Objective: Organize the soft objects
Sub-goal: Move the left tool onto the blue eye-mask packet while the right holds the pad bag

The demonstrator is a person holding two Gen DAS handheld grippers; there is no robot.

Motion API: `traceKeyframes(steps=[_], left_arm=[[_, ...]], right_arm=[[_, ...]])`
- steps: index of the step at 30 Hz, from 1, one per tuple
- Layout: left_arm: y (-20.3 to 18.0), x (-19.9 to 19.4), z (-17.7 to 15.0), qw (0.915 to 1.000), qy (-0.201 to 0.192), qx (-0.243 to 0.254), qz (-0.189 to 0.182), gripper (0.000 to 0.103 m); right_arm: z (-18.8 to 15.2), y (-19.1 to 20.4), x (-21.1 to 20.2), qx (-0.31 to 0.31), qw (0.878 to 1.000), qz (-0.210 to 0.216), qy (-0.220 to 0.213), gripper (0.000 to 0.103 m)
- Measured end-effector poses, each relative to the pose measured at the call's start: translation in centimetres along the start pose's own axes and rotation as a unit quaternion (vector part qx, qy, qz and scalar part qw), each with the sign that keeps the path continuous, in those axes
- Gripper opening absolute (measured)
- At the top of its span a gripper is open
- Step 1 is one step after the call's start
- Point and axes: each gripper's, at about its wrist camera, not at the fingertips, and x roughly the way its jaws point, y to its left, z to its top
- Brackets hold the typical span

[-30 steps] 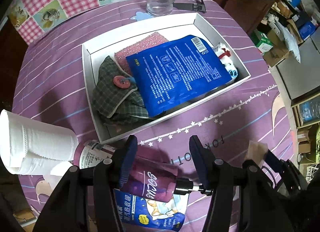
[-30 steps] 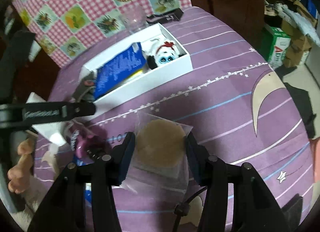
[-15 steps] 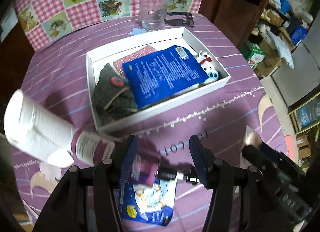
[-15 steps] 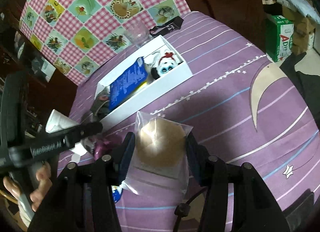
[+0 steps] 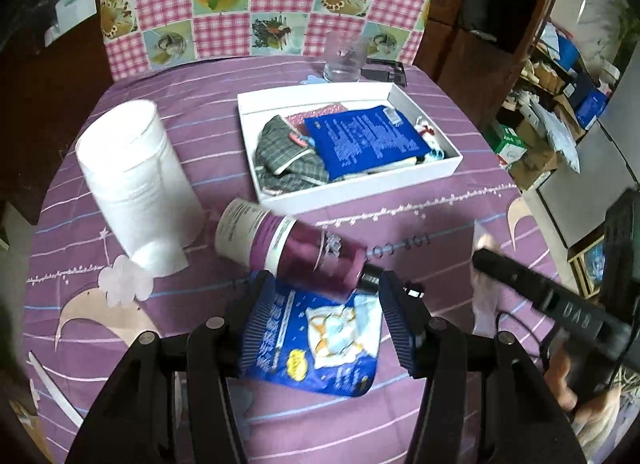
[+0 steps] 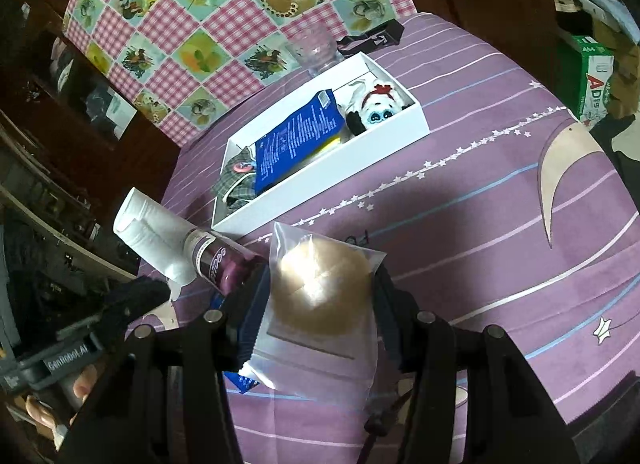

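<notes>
White box [image 5: 352,192] already holds a blue packet, plaid cloth and plush toy. Beside it, right tongs [image 6: 320,296] pinch a bagged sponge [image 6: 320,284]; left tongs [image 5: 324,312], spread, hover over another blue packet [image 5: 320,344].

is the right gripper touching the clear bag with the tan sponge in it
Touching. In the right wrist view the clear bag with the round tan sponge sits between the right gripper fingers, lifted off the purple tablecloth, both pads against its sides.
</notes>
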Motion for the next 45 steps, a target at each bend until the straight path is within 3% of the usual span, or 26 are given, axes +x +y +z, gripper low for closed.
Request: traceKeyframes(steps=[3,8,16,19,24,28,32,39,45], left_arm=[[1.0,-0.1,-0.7,0.9999,-0.007,-0.001,-0.012,0.062],[2.9,0.9,-1.9,0.9981,-0.014,-0.022,-0.056,0.066],[3.5,4.1,-3.6,0.9980,-0.009,-0.014,-0.061,0.068],[3.3,5.1,-4.2,0.9997,-0.008,0.003,-0.023,0.081],[3.6,8.0,-4.8,0.9991,0.024,0.018,0.030,0.082],[3.9,8.1,-4.9,0.9995,0.017,0.016,0.022,0.084],[2.6,8.9,-5.3,0.9982,0.022,0.047,0.030,0.103],[1.3,8.7,-6.7,0.9977,-0.035,0.043,0.038,0.103],[0.9,8.5,-7.1,0.9976,-0.037,0.028,0.051,0.103]], right_arm=[[-0.1,0.0,0.1,0.003,1.000,0.000,0.004,0.053],[0.0,-0.2,0.2,0.009,1.000,0.007,0.012,0.053],[-0.1,0.0,0.1,0.002,1.000,0.006,0.015,0.054],[0.0,-0.1,0.2,0.001,1.000,0.002,0.016,0.054],[-0.1,0.0,0.7,-0.003,1.000,-0.005,0.024,0.054],[-0.3,0.2,1.1,-0.014,0.999,-0.016,0.029,0.054],[-0.4,0.2,1.4,-0.015,0.999,-0.020,0.035,0.054],[-0.5,0.1,1.7,-0.014,0.999,-0.023,0.045,0.054],[-0.5,0.1,1.8,-0.012,0.998,-0.024,0.050,0.054]])
